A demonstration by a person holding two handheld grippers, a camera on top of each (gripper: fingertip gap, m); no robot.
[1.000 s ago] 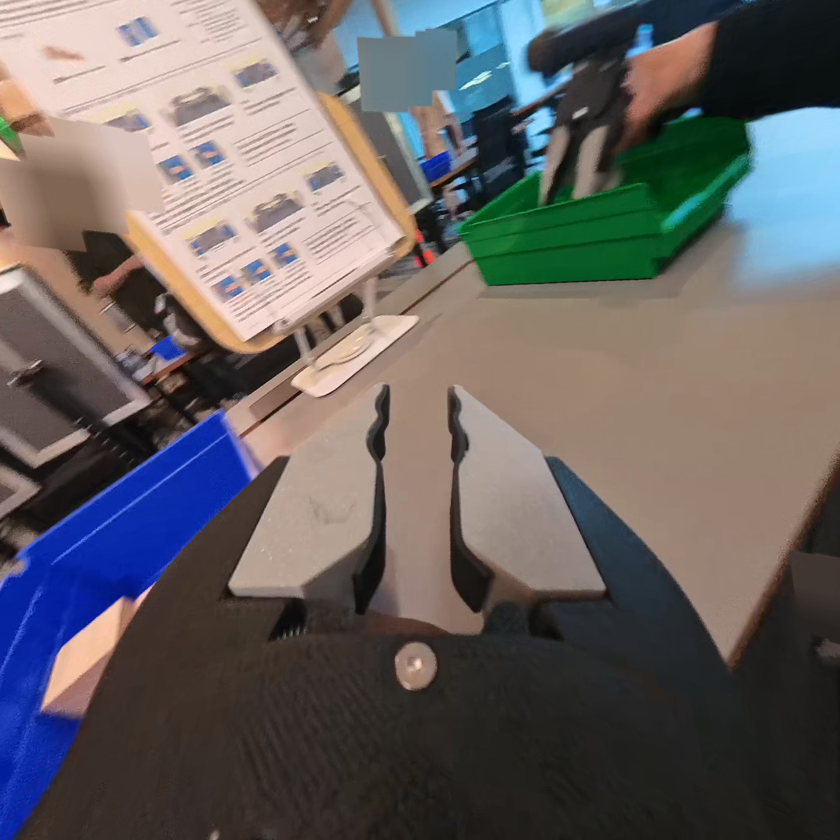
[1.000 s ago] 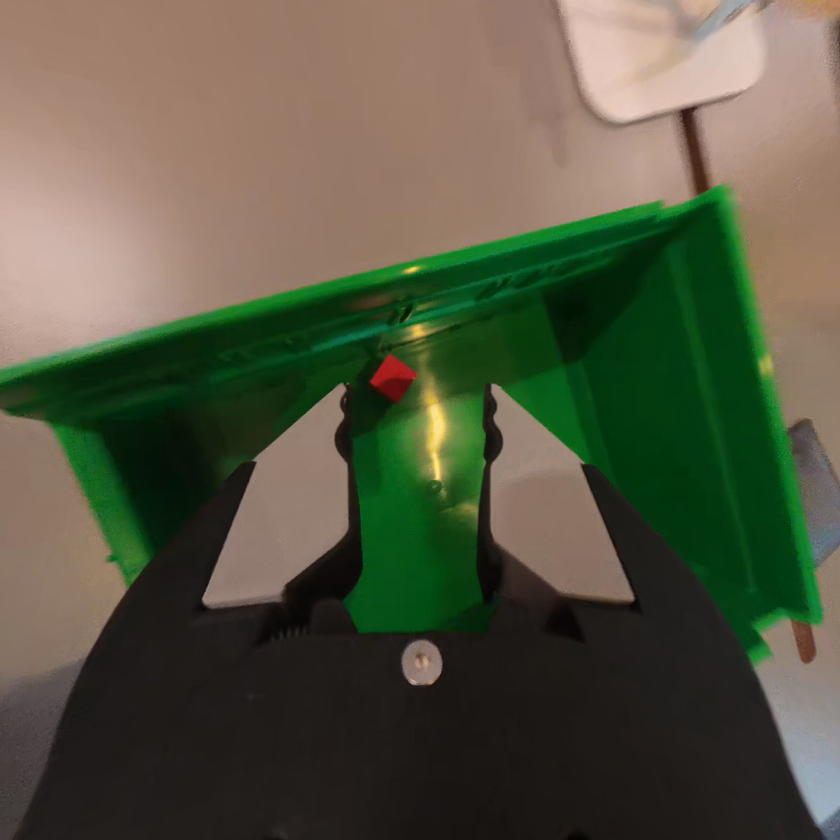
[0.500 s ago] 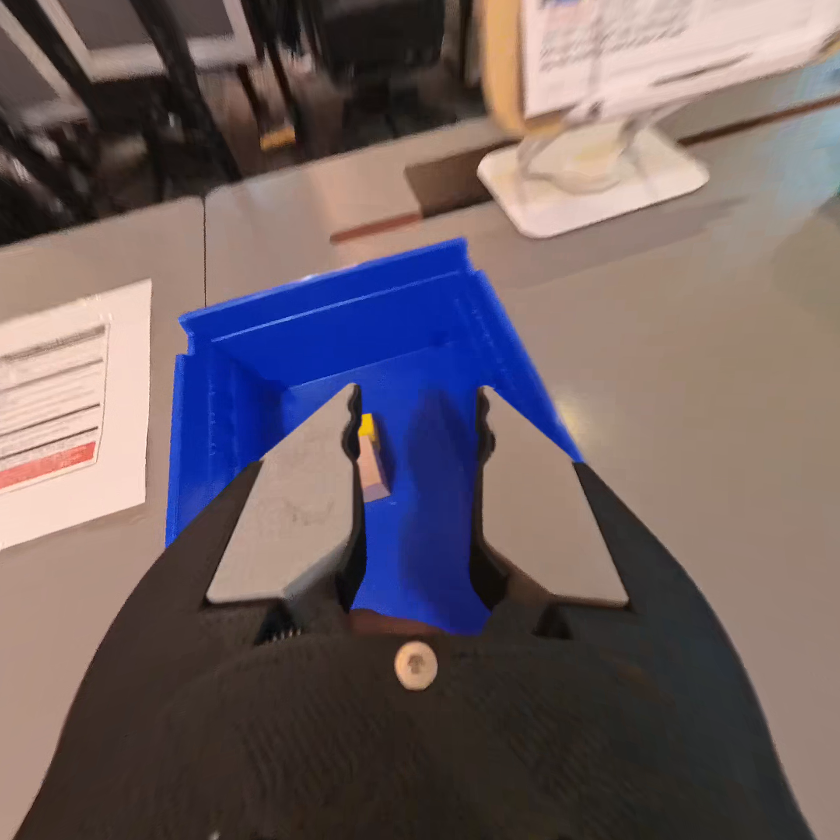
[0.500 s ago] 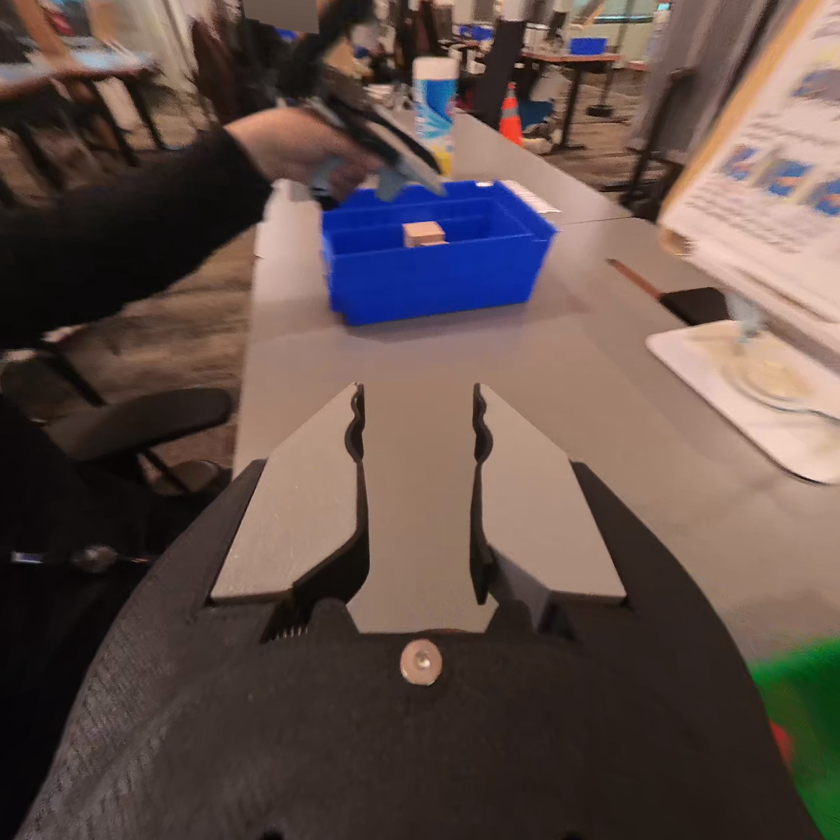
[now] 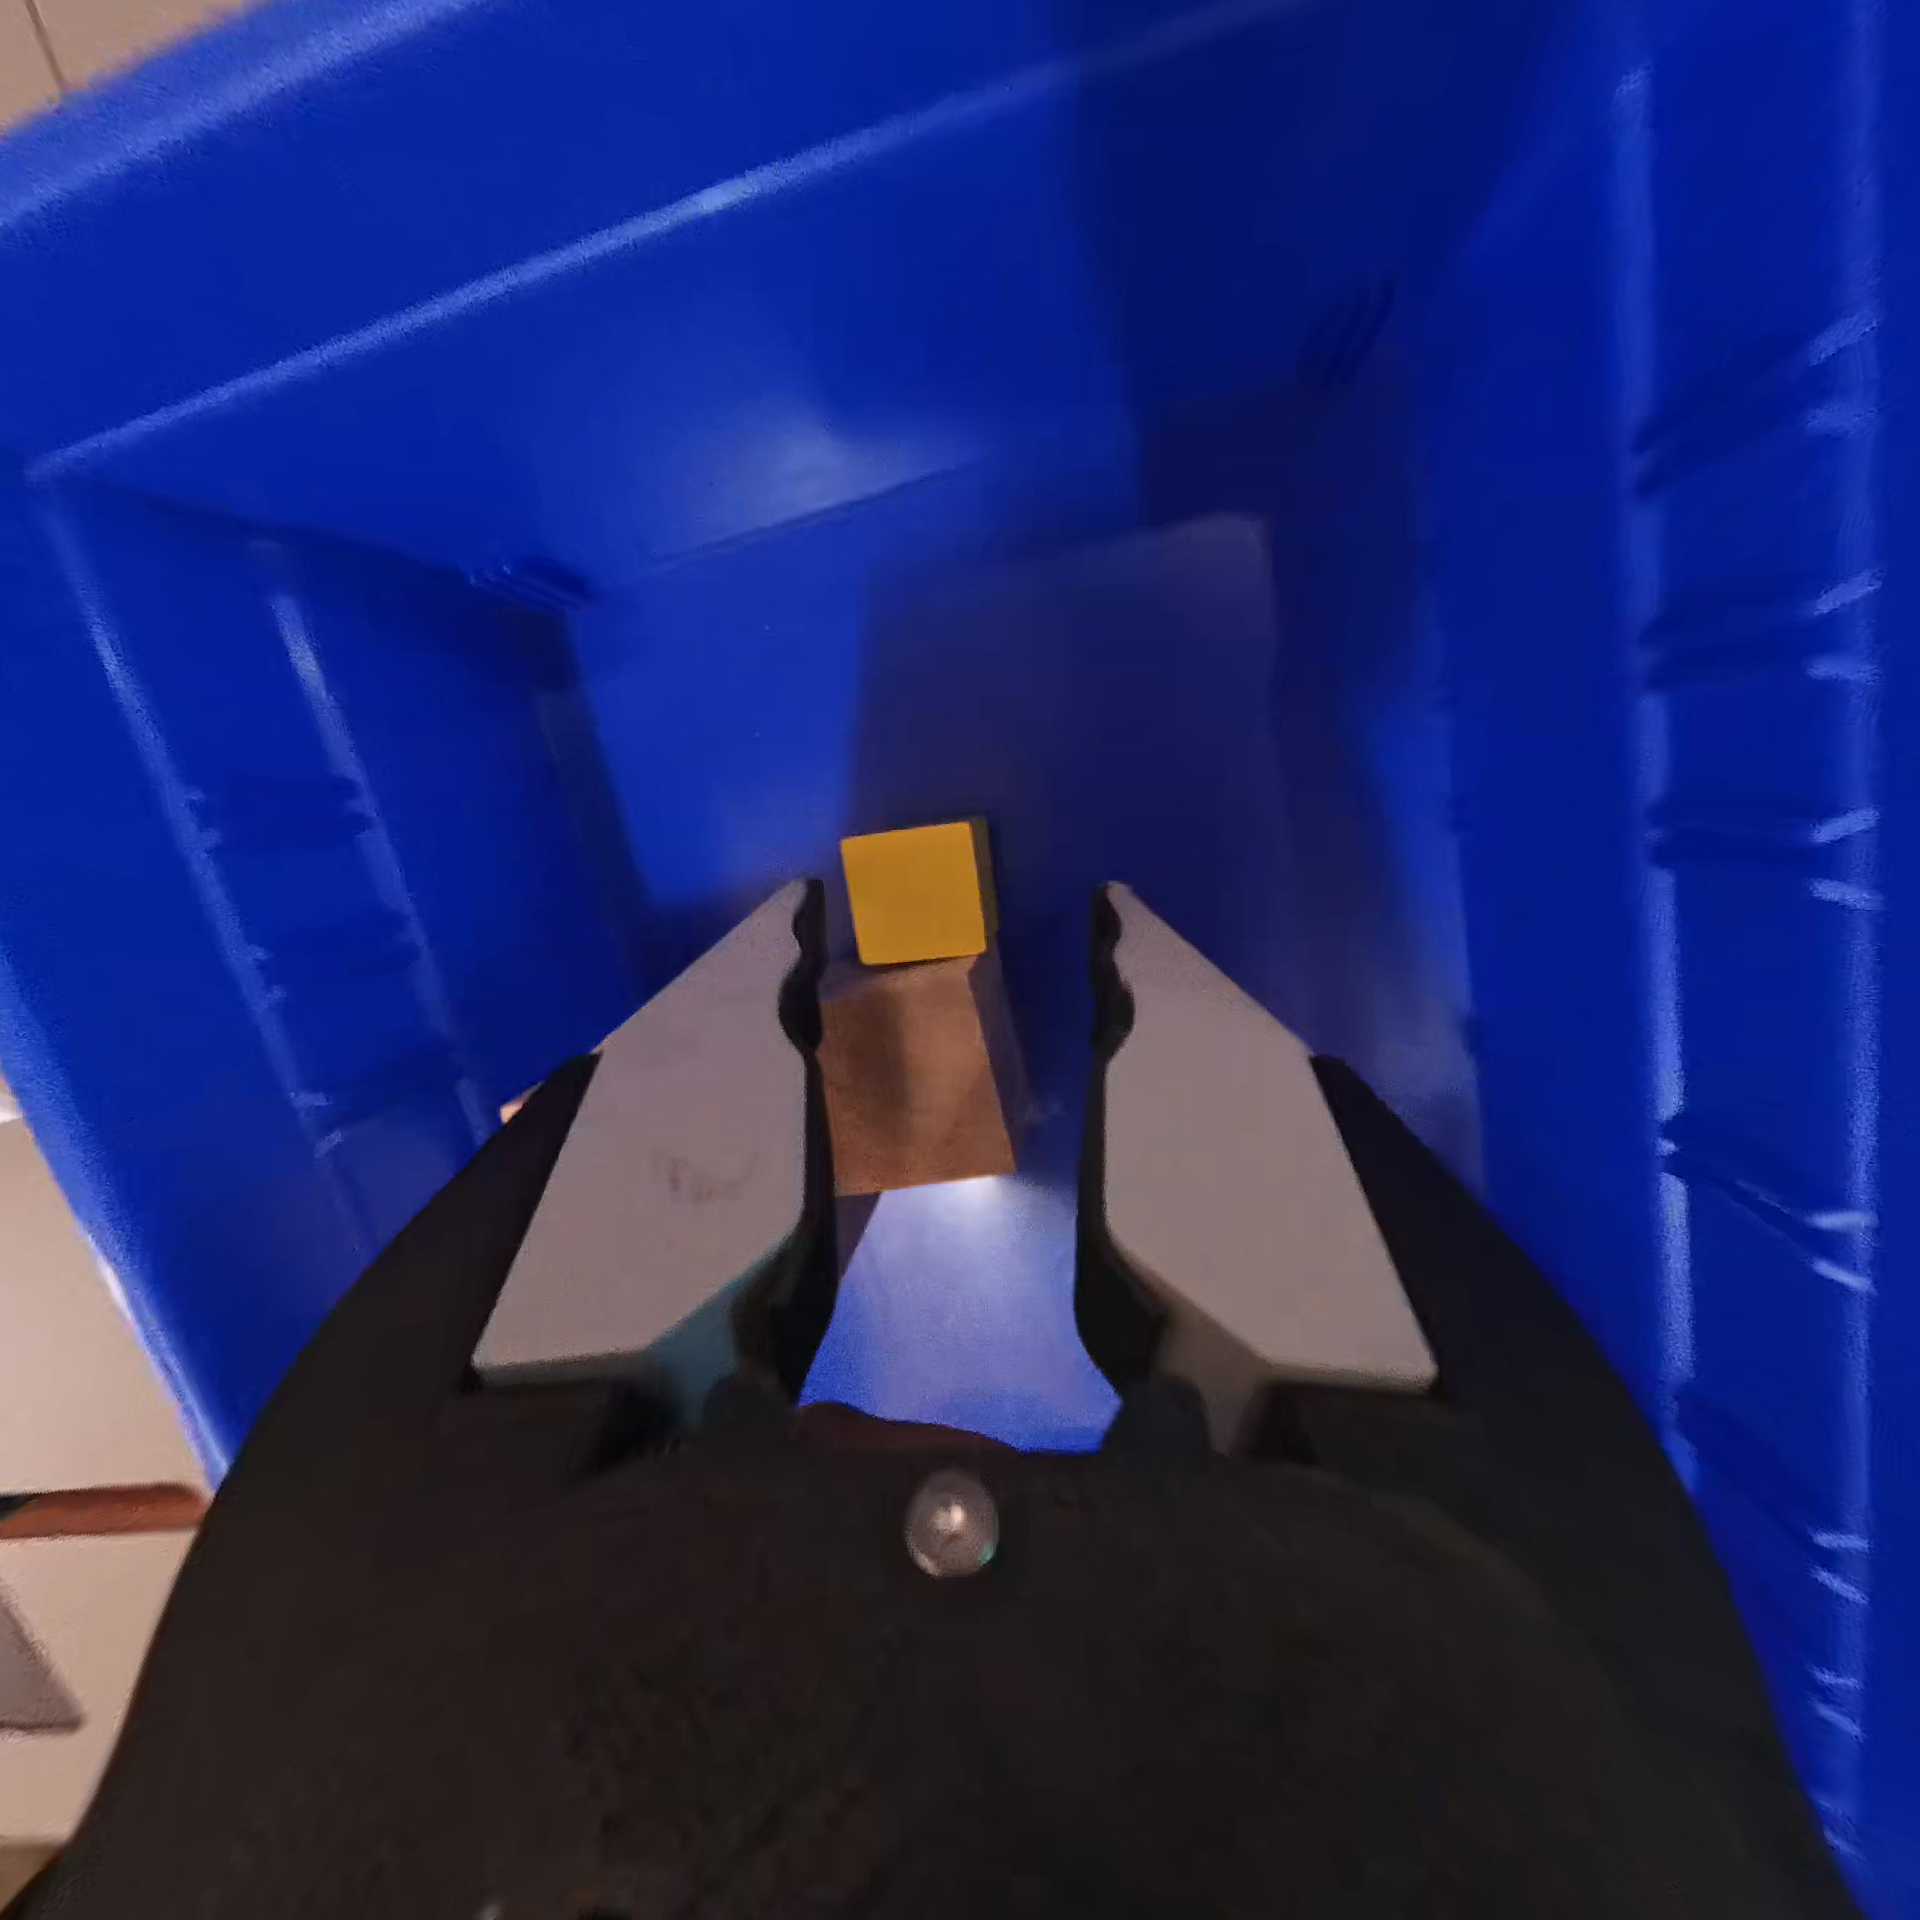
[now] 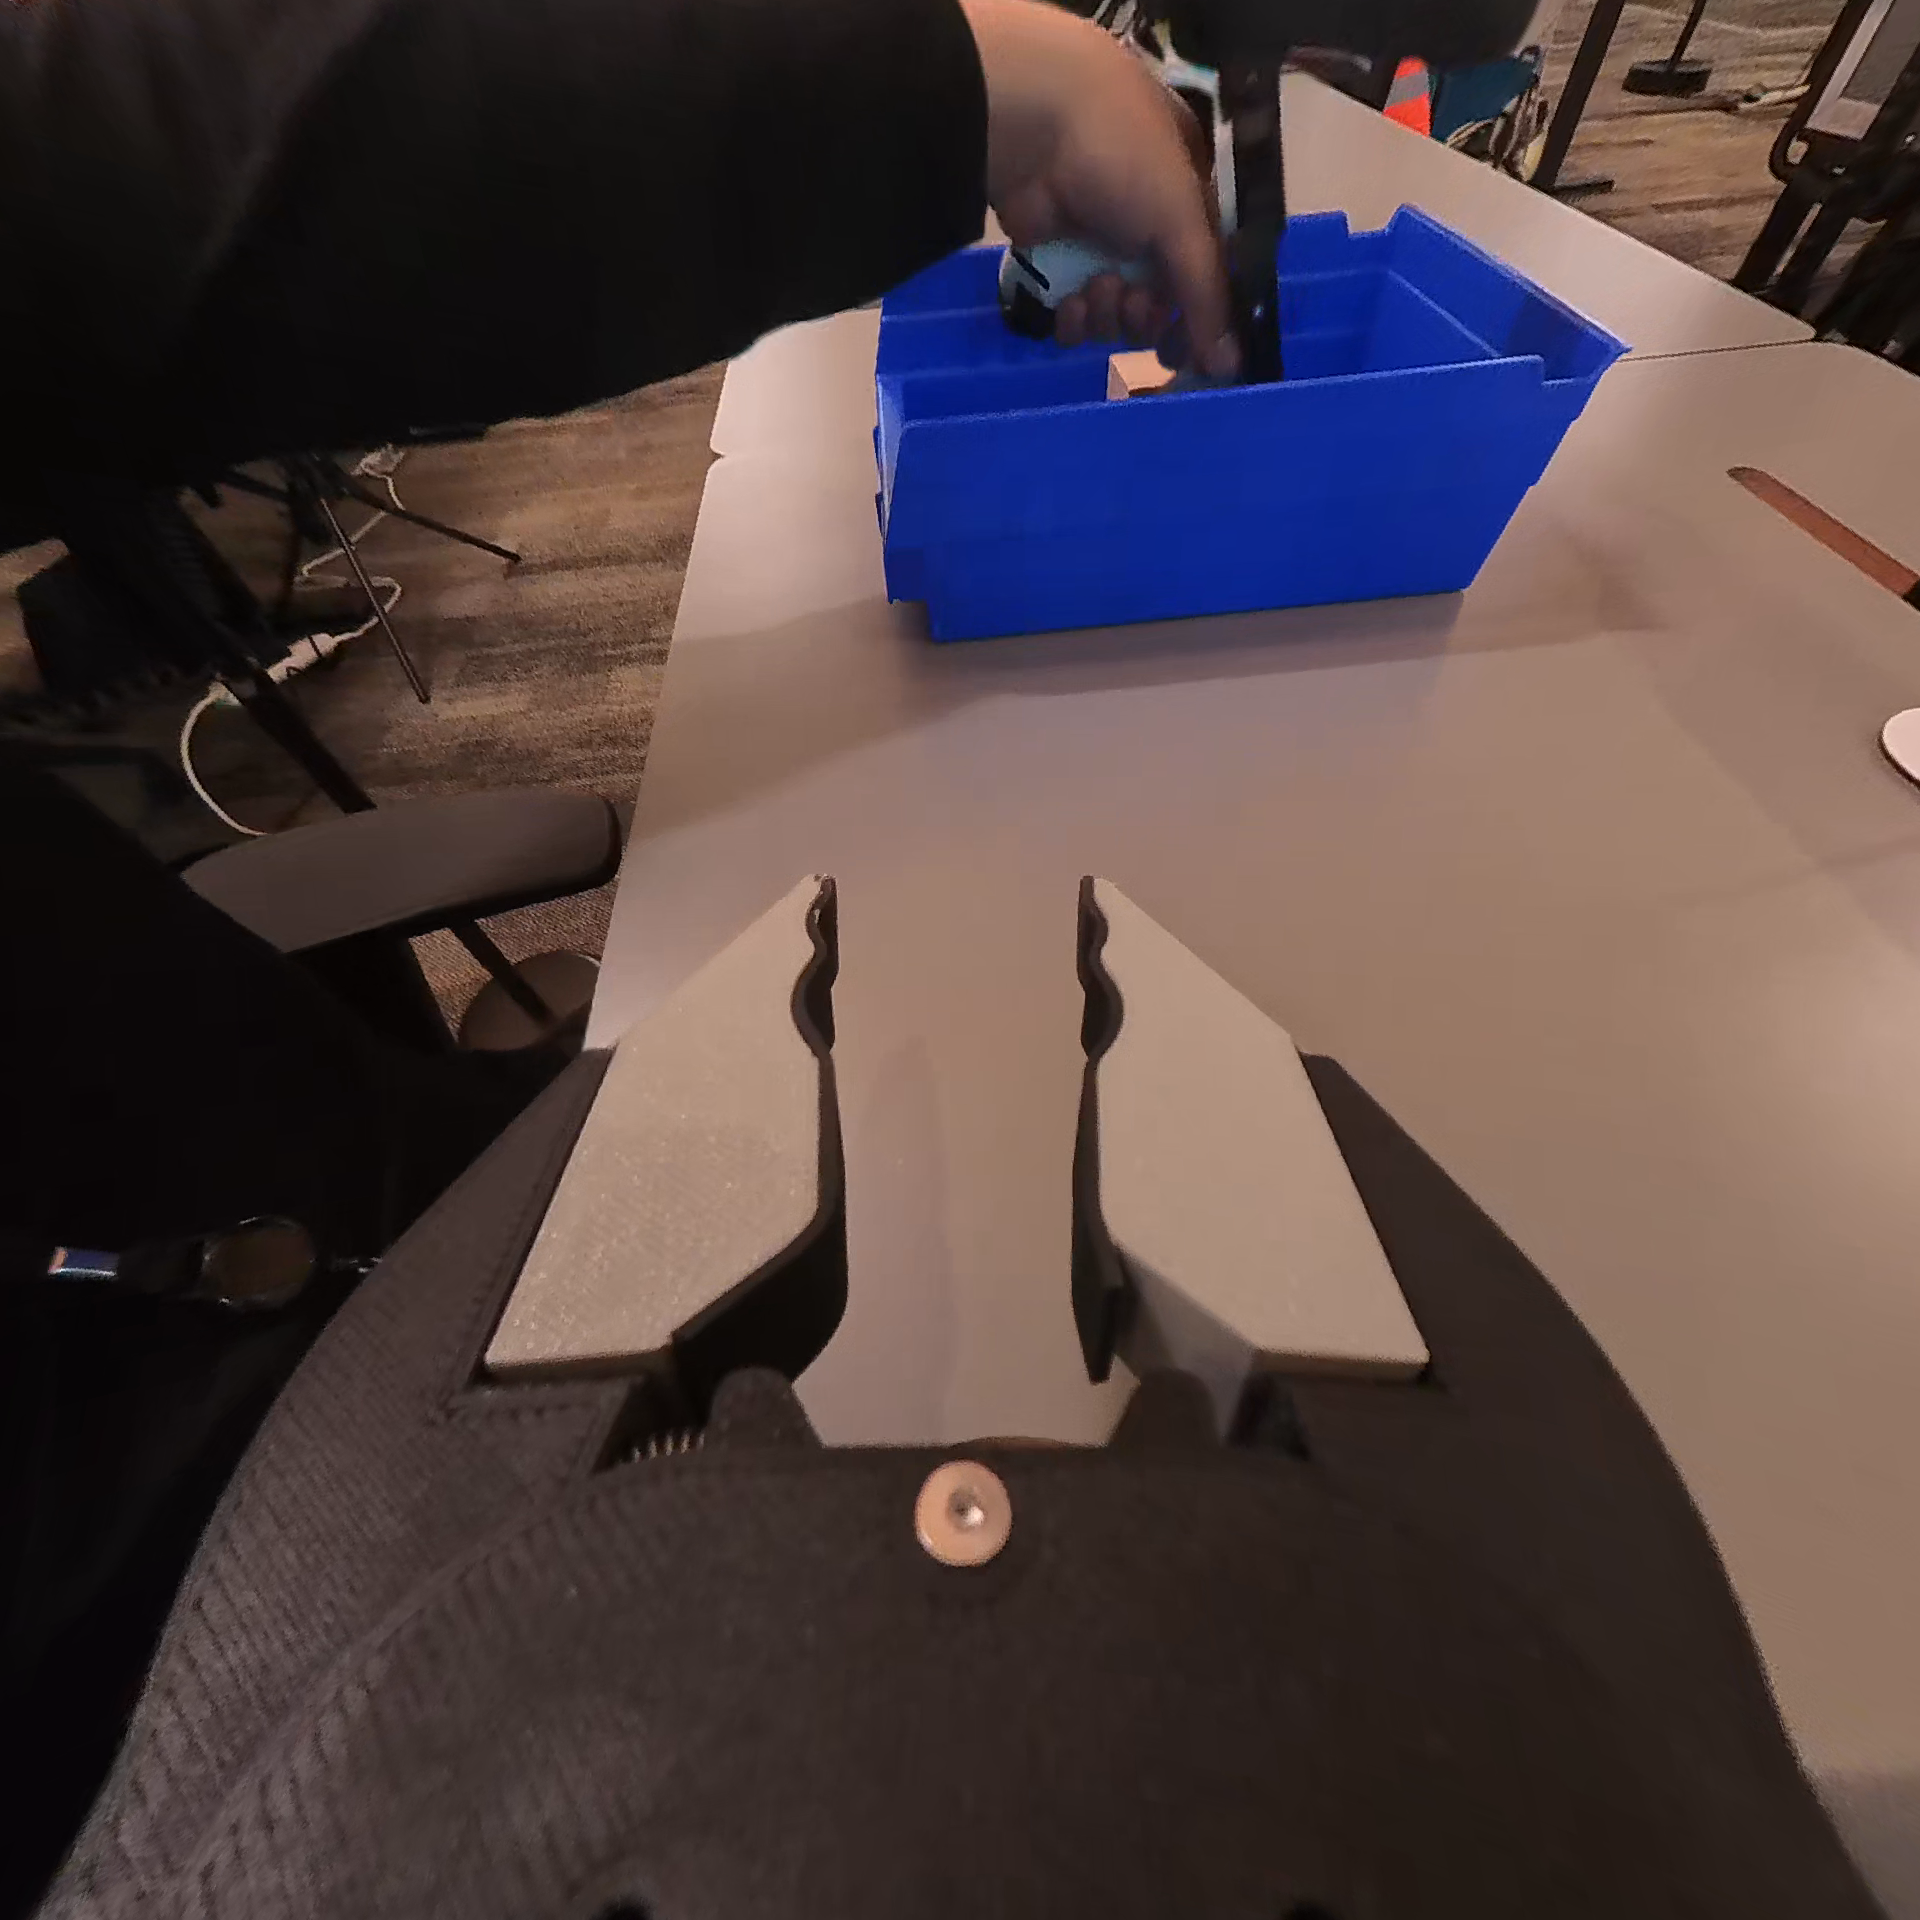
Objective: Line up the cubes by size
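The left claw [image 5: 951, 935] is down inside the blue bin [image 5: 727, 364]. It is open wide and holds nothing. The wooden cube [image 5: 914, 1081] sits between its 2 fingers, close by the left one. The yellow cube [image 5: 912, 906] sits just behind the wooden cube. The right claw [image 6: 954, 914] is open and empty over the gray tabletop [image 6: 1299, 831], well apart from the bin.

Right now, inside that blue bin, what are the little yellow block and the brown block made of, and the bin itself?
The blue bin looks like moulded plastic: glossy, with ribbed walls and soft highlights. The brown cube seems bare wood: matt tan faces, though blur hides any grain. The yellow cube has flat, even colour with sharp edges; painted wood or plastic, I cannot tell which. The left hand-held gripper is open around them.
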